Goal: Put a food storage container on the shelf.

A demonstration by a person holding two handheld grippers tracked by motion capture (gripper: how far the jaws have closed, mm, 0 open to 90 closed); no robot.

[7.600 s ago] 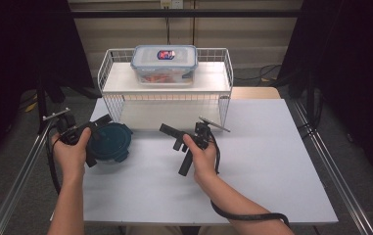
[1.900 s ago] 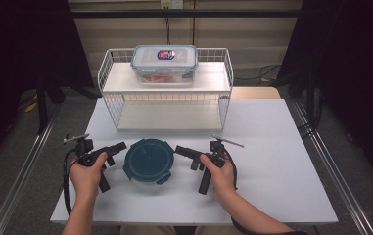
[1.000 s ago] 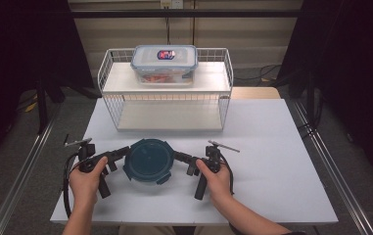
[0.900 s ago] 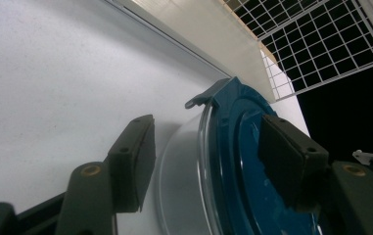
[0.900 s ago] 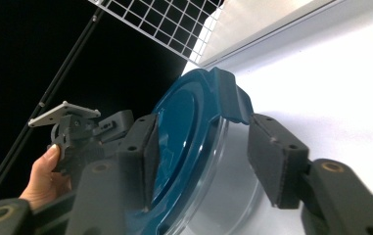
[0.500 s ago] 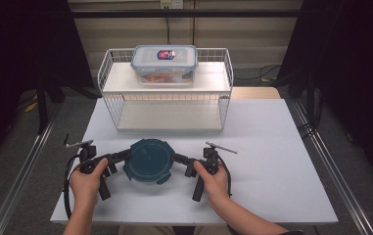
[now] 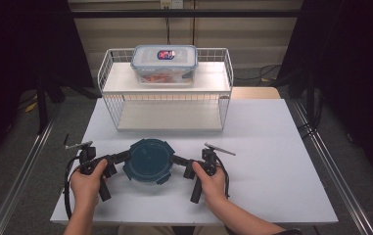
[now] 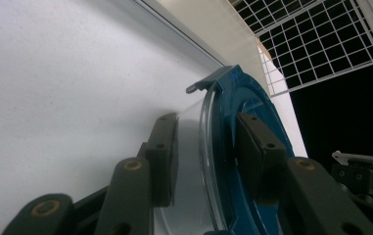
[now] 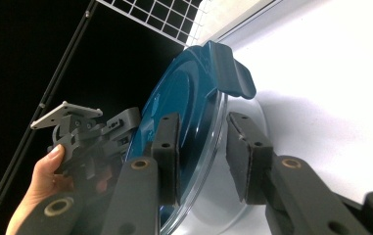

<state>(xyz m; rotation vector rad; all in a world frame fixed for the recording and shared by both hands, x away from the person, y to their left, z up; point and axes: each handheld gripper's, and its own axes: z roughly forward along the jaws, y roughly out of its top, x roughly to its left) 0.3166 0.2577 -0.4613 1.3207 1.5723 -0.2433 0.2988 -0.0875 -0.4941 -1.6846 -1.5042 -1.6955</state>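
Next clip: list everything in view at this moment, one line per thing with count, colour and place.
Round container: one, clear bowl with dark blue clip lid, on the table near the front edge, between the two tongs.
Rectangular food box: one, clear with pale lid and a red-blue label, orange contents inside, on the rack's top shelf.
Wire rack: one, white, two shelves, at the table's far side; lower shelf bare.
Table: one, white.
Left tongs: one, black, jaws open astride the container's left rim.
Right tongs: one, black, jaws open astride the container's right rim.
Hands: two, left hand and right hand, each holding its tongs.
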